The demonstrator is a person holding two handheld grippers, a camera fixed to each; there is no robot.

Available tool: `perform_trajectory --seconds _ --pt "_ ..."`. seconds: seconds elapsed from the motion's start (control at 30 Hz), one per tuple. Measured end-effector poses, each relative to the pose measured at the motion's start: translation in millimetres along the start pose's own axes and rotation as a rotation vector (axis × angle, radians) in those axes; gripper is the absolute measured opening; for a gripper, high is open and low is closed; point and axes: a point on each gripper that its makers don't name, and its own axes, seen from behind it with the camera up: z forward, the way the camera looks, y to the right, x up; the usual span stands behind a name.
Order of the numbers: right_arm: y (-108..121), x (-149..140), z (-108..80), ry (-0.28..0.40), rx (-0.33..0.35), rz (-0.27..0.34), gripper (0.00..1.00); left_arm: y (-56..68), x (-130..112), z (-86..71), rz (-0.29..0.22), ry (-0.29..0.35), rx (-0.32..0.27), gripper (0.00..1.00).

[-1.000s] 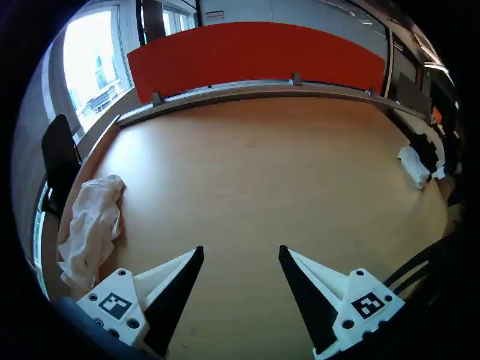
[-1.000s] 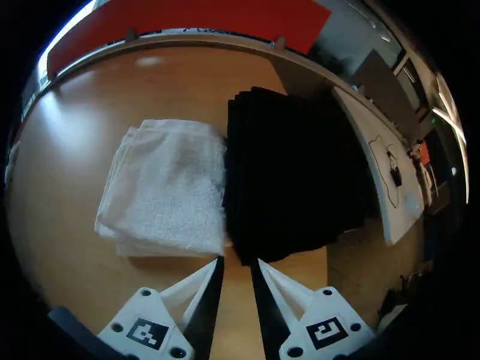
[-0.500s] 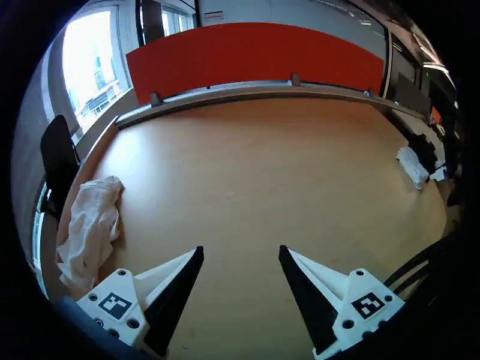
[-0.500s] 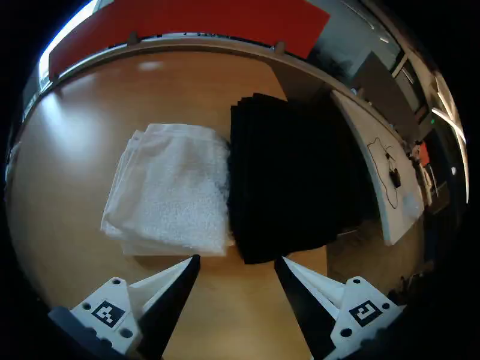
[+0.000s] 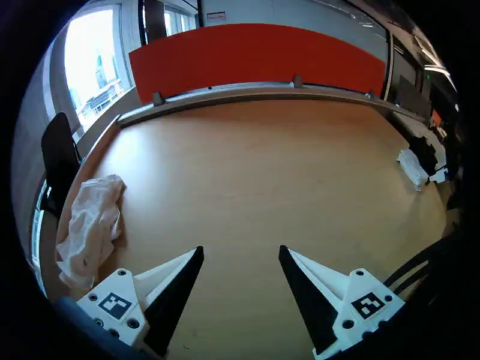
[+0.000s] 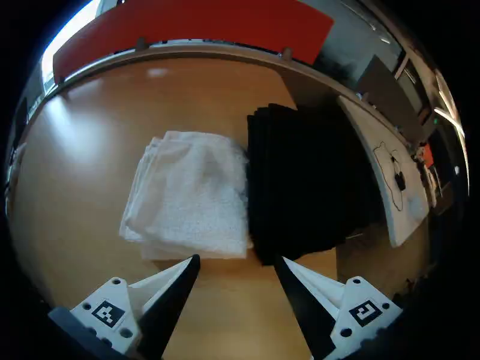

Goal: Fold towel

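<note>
Your right gripper [image 6: 235, 282] has opened wide just short of the folded white towel [image 6: 191, 201], at its 11 o'clock beside the black stack [image 6: 306, 192], so that fold looks done; your left gripper [image 5: 240, 279], open and empty, has a crumpled towel [image 5: 90, 231] waiting at 9 o'clock.

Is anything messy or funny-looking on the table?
Yes. The crumpled towel lies in a heap by the table at its left edge in the left gripper view. It stands out because the folded towel in the right gripper view lies flat and tidy beside a neat black stack.
</note>
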Motion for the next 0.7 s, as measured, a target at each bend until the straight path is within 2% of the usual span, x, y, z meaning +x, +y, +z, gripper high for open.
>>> perform_trajectory --seconds 0.37,0.7 --pt "-41 19 -11.3 0.053 0.063 -0.023 0.96 -3.5 -1 -3.2 -0.013 0.009 0.004 0.93" --pt "-88 37 -24.1 0.104 0.132 -0.067 0.95 -10.3 -1 -6.6 -0.03 0.021 0.013 0.93"
